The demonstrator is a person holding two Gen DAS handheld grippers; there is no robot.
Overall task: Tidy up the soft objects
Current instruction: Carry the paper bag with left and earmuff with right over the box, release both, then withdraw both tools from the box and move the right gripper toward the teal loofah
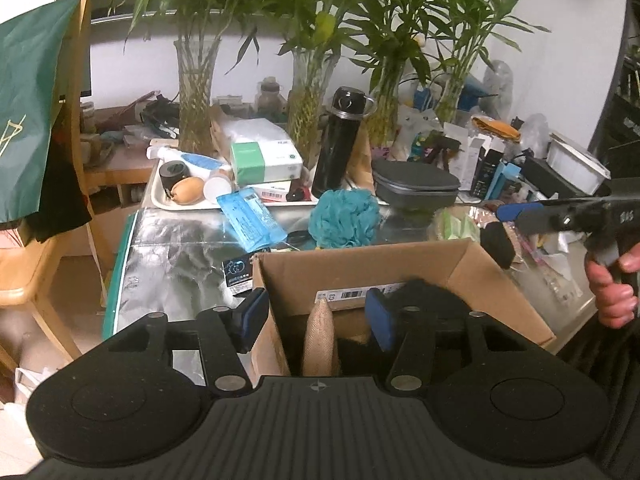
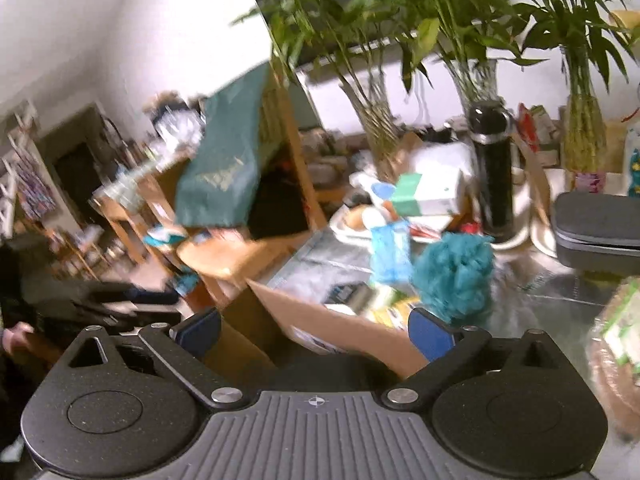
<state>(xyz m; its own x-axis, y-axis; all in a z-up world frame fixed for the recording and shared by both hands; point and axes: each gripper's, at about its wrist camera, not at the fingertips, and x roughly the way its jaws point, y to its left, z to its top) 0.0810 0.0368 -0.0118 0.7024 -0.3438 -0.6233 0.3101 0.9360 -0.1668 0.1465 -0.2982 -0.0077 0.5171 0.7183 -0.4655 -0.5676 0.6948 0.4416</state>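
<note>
Counting it off: four glass vases (image 1: 196, 92) of bamboo along the back. One black flask (image 1: 340, 140), one teal bath pouf (image 1: 345, 218), one open cardboard box (image 1: 400, 264) up front. One white tray (image 1: 176, 200), one green-and-white carton (image 1: 266, 160), one blue packet (image 1: 250, 218), one grey zip case (image 1: 416, 186). One wooden chair (image 1: 36, 264) at the side.

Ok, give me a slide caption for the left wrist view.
Left gripper open over a cardboard box holding a beige cloth item, teal bath pouf waiting behind.
</note>
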